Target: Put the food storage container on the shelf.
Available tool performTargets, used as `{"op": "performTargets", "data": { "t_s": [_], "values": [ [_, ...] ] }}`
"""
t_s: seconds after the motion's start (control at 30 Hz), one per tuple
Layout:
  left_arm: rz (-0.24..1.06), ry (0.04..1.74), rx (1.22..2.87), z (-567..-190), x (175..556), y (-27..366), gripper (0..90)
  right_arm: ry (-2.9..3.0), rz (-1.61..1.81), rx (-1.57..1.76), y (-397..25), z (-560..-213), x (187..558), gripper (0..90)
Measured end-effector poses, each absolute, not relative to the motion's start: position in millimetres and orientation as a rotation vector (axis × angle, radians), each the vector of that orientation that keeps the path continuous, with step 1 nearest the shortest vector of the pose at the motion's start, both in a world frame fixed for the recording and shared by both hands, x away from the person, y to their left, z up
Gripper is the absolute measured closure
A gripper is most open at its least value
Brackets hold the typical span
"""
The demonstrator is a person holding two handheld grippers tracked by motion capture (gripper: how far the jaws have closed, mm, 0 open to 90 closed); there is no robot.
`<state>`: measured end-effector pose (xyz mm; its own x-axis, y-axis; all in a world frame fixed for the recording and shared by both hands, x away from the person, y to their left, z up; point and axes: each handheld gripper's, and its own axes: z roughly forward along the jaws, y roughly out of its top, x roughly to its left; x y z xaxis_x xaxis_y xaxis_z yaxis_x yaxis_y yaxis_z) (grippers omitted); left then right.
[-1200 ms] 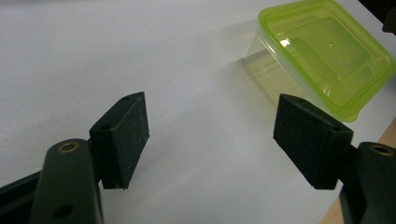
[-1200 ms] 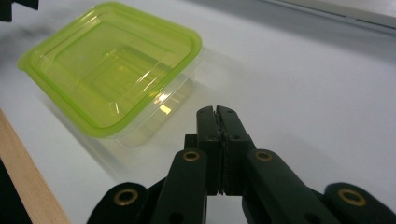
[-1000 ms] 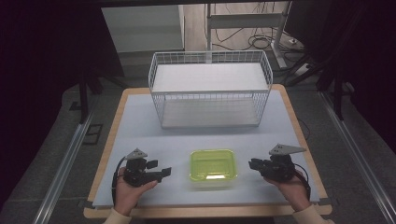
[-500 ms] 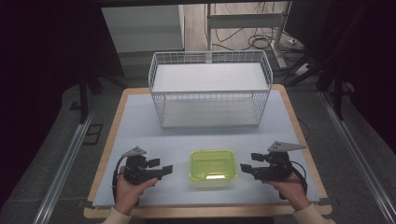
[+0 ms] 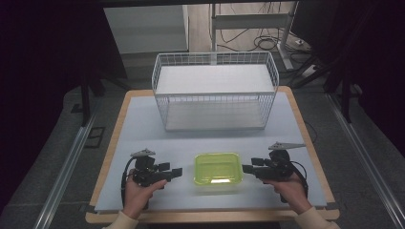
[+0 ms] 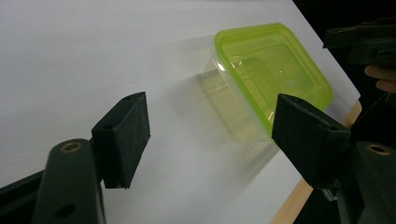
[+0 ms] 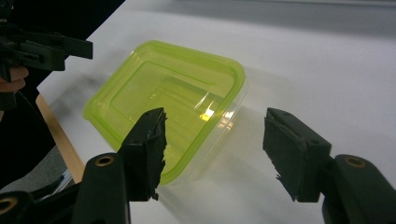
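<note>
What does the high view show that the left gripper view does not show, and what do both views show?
High view alone: the white wire basket at the table's far side, and both forearms. Left gripper view alone: the left claw up close, its two black jaws wide apart. Shared: the green lidded box on the white table and the right claw beyond it.

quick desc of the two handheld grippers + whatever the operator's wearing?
Both are black. The left gripper and right gripper each have two blocky black jaws with brass-coloured pivot screws, a grey three-cornered plate on top and a black trailing cable. The right jaw pads look frayed at the edges. Light cream sleeve cuffs show at both wrists.
</note>
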<state>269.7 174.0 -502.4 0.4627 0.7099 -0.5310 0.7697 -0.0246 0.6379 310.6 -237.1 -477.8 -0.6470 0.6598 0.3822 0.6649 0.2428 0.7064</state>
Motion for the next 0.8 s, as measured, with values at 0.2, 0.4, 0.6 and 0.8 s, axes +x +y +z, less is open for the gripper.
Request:
{"op": "performTargets", "data": {
  "t_s": [0.2, 0.4, 0.6, 0.8],
  "values": [
    [-0.140, 1.258, 1.753, -503.6, 278.9, 160.0, 29.8, -2.457, -1.374, -1.331, -232.2, -482.1, 314.3, 42.3],
    [-0.200, 1.280, 1.758, -509.1, 283.0, 149.3, 31.7, -2.444, -1.349, -1.350, -231.2, -485.4, 318.0, 44.8],
    [-0.238, 1.280, 1.756, -513.5, 286.6, 141.0, 35.4, -2.430, -1.302, -1.370, -224.7, -492.8, 322.9, 49.4],
    [-0.272, 1.282, 1.739, -516.9, 289.5, 138.3, 40.9, -2.394, -1.283, -1.371, -221.6, -497.5, 324.6, 52.0]
  ]
}}
